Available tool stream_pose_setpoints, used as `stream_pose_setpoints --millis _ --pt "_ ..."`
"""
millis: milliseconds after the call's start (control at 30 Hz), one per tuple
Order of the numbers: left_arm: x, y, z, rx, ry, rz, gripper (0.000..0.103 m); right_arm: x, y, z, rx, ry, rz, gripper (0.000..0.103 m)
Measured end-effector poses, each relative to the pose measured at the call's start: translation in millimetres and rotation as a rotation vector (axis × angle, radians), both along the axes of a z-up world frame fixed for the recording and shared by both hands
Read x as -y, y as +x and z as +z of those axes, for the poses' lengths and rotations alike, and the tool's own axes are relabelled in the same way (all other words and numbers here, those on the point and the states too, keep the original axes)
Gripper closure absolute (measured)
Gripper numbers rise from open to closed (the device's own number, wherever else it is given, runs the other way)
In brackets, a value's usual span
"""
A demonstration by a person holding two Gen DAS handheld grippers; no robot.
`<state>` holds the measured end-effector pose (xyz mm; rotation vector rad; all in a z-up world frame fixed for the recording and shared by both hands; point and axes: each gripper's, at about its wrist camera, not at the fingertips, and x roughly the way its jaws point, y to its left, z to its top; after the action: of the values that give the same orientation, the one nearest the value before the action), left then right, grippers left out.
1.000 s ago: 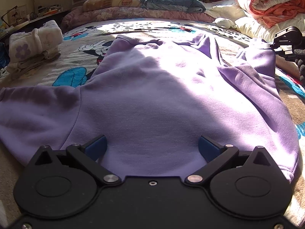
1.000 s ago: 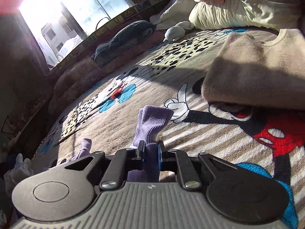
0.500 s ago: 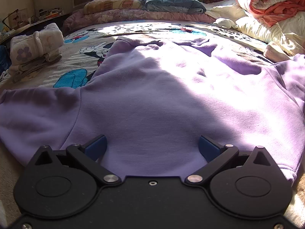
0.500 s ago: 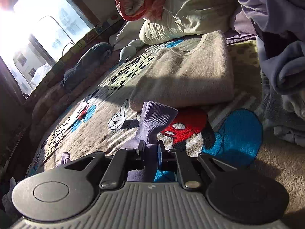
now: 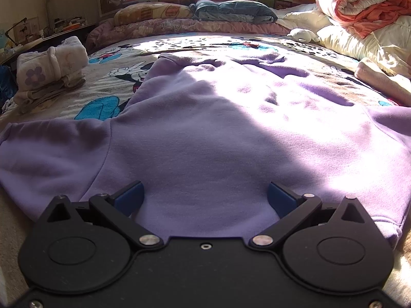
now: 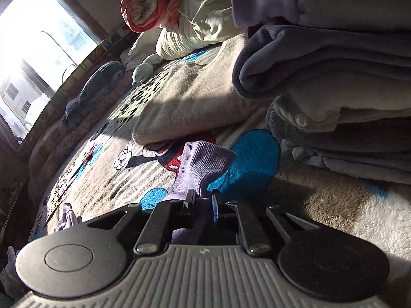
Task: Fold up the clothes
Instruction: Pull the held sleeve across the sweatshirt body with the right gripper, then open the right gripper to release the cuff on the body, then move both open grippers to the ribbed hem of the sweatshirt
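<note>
A lilac sweatshirt (image 5: 205, 133) lies spread flat on the cartoon-print blanket (image 5: 108, 69), its neck toward the window and one sleeve stretched out to the left. My left gripper (image 5: 205, 197) rests open over the hem, blue pads wide apart on the fabric. In the right wrist view my right gripper (image 6: 201, 200) is shut on the ribbed cuff (image 6: 203, 161) of the sweatshirt's other sleeve, held low over the blanket (image 6: 108, 179).
A folded beige sweater (image 6: 185, 97) lies just beyond the cuff. A stack of folded clothes (image 6: 334, 82) rises at the right. Rolled white clothes (image 5: 51, 66) sit at the left; pillows and an orange quilt (image 5: 367, 2) line the far right.
My right gripper has carried the cuff outward to the right, past the beige sweater toward the clothes stack. The sleeve now lies stretched out instead of folded over. My left gripper stays put.
</note>
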<state>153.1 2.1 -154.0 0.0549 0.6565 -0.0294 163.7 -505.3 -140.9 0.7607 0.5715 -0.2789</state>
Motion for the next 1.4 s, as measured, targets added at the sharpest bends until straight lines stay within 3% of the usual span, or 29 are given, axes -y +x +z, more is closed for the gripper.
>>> stream_pose_setpoints --millis 233,267,333,367,467,533,667,767,1000,1100,1267,1400 --pt "0.8 -3.9 -2.0 0.020 0.006 0.005 0.000 0.7 15.4 15.9 0.056 -0.075 0.076 0.089" --pt "1.1 -4.2 -2.5 0.023 0.008 0.005 0.000 0.2 16.8 12.7 0.030 -0.100 0.082 0.089" --pt "1.4 -3.9 -3.0 0.026 0.011 0.006 0.000 0.7 22.3 1.6 -0.065 -0.141 0.094 0.082" --pt "1.6 -3.5 -3.3 0.027 0.013 0.007 0.000 2.3 20.5 -0.5 -0.068 -0.141 0.091 0.080" --pt "1.7 -4.1 -3.5 0.031 0.014 0.008 0.000 -0.2 4.3 7.5 0.013 -0.211 0.079 0.057" --pt "2.0 -4.3 -4.0 0.033 0.015 0.009 0.000 -5.4 -1.9 15.2 0.058 -0.269 0.106 0.057" --pt "3.3 -3.7 -4.0 0.032 0.020 0.012 0.000 -40.6 9.9 17.5 0.051 -0.346 0.363 0.057" --pt "3.1 -2.9 -3.9 0.029 0.018 0.012 0.000 -79.1 28.2 8.2 -0.032 -0.480 0.519 0.059" --pt "2.3 -1.6 -4.2 0.027 0.011 0.006 0.000 -62.6 67.8 -8.7 -0.068 -0.367 0.366 0.058" --pt "2.9 -0.2 -4.1 0.023 0.011 0.003 0.000 -56.1 71.7 -3.7 -0.071 -0.388 0.369 0.058" --pt "2.2 0.5 -3.4 0.016 0.008 0.001 0.000 -60.6 69.2 -6.5 -0.122 -0.529 0.461 0.057" --pt "1.9 1.2 -3.5 0.016 0.008 -0.002 0.000 -49.2 89.8 -15.6 -0.137 -0.525 0.436 0.057"
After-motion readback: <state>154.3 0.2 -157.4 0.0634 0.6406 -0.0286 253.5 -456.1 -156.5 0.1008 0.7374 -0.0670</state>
